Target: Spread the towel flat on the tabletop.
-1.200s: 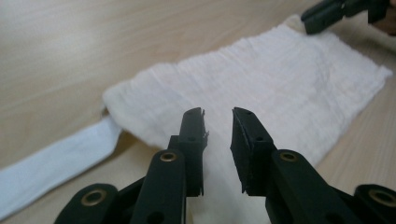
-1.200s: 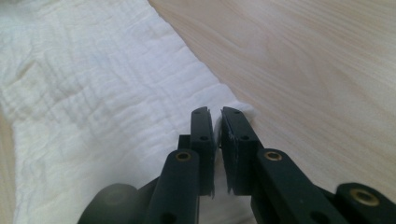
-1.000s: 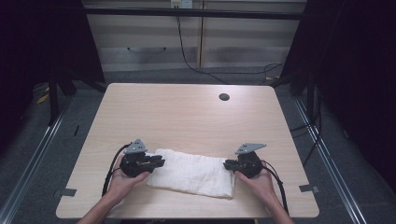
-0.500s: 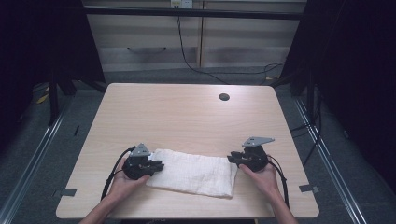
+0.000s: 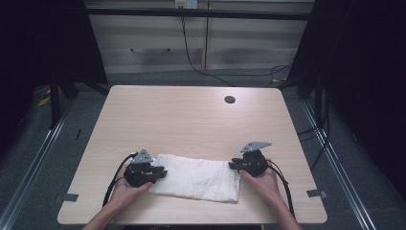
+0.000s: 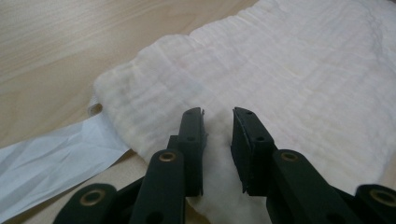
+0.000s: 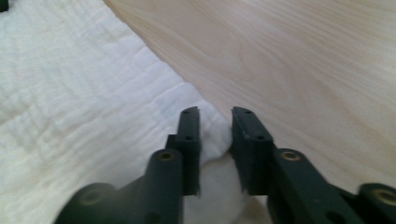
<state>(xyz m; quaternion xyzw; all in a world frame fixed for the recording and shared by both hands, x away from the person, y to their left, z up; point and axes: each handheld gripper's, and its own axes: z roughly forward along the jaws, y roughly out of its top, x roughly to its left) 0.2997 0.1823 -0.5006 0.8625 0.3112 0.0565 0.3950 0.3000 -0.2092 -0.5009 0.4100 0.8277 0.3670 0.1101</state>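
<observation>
Each gripper pinches one end of the folded white textured cloth (image 5: 196,178) on the pale wooden surface (image 5: 191,120). Left gripper (image 6: 218,112) and right gripper (image 7: 215,111) are both clenched on fabric, probably for folding

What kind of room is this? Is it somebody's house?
Probably not a house; it looks like a lab or workshop. A plain wooden table stands on grey carpet, with cables trailing over the floor, dark curtains at the sides, and a folded white towel being handled.

Inventory, by count:
- towel (image 5: 195,178): 1
- table (image 5: 182,120): 1
- grippers: 2, left gripper (image 5: 160,173) and right gripper (image 5: 232,165)
- hole (image 5: 230,99) in tabletop: 1
- white label (image 6: 51,161) at towel's edge: 1
</observation>
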